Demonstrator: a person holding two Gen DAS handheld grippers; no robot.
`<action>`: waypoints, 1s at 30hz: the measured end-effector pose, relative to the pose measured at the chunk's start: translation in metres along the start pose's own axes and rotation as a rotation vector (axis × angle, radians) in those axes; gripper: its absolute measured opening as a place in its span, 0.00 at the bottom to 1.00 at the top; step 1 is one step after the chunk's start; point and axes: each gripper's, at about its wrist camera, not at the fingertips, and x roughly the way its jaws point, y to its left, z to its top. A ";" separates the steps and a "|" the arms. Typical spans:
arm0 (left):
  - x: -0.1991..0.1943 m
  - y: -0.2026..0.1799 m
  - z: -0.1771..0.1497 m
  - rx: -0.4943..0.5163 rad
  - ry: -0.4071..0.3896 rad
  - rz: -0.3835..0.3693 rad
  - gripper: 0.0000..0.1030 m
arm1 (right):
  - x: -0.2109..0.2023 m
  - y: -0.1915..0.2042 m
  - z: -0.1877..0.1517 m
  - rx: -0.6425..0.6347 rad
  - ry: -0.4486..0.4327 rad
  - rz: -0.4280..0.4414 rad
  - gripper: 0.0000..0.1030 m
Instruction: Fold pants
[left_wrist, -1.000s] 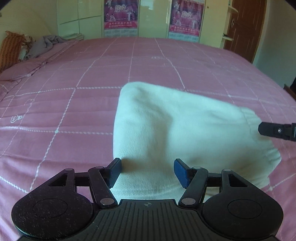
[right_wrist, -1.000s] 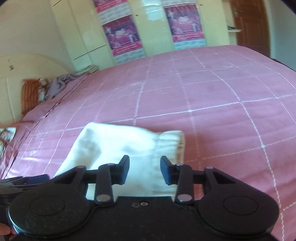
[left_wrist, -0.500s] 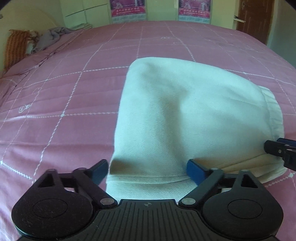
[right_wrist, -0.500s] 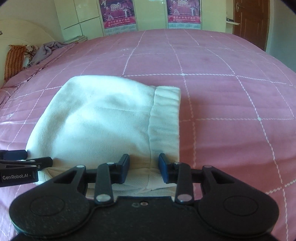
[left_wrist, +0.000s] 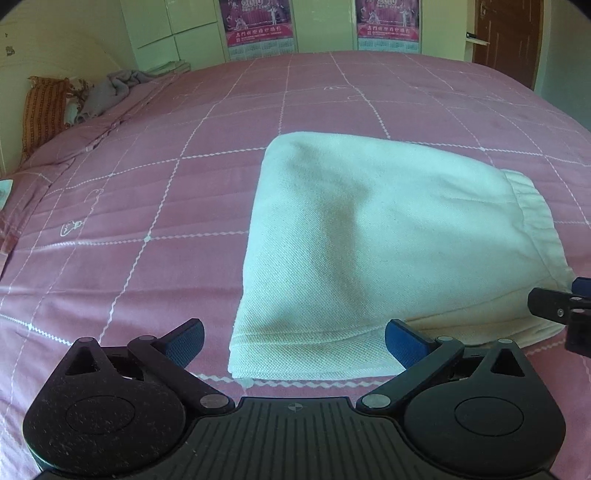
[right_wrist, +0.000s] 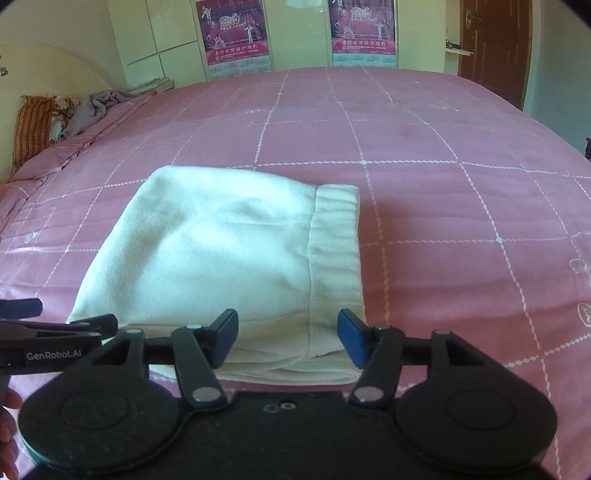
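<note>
The white pants (left_wrist: 384, 240) lie folded into a compact stack on the pink bed, waistband on the right side; they also show in the right wrist view (right_wrist: 229, 266). My left gripper (left_wrist: 293, 345) is open and empty, just short of the stack's near left edge. My right gripper (right_wrist: 288, 341) is open and empty at the near edge by the waistband (right_wrist: 334, 254). Each gripper shows at the edge of the other's view: the right one (left_wrist: 561, 310), the left one (right_wrist: 55, 328).
The pink quilted bedspread (left_wrist: 147, 206) spreads all around the pants. An orange pillow (left_wrist: 42, 110) and a grey cloth (left_wrist: 107, 92) lie at the far left. Cupboards with posters (right_wrist: 232, 37) and a brown door (right_wrist: 495, 44) stand beyond the bed.
Both grippers have let go of the pants, opened wide and drawn back a little. The folded stack now lies flat on the bed.
</note>
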 end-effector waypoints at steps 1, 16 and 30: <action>-0.001 -0.001 0.000 0.002 0.015 0.001 1.00 | 0.003 0.001 -0.002 -0.009 0.012 -0.017 0.59; -0.093 0.006 -0.036 0.099 -0.086 0.058 1.00 | -0.067 -0.013 -0.047 0.091 0.010 0.069 0.69; -0.263 0.042 -0.098 0.046 -0.339 0.112 1.00 | -0.238 0.003 -0.100 0.047 -0.229 0.131 0.99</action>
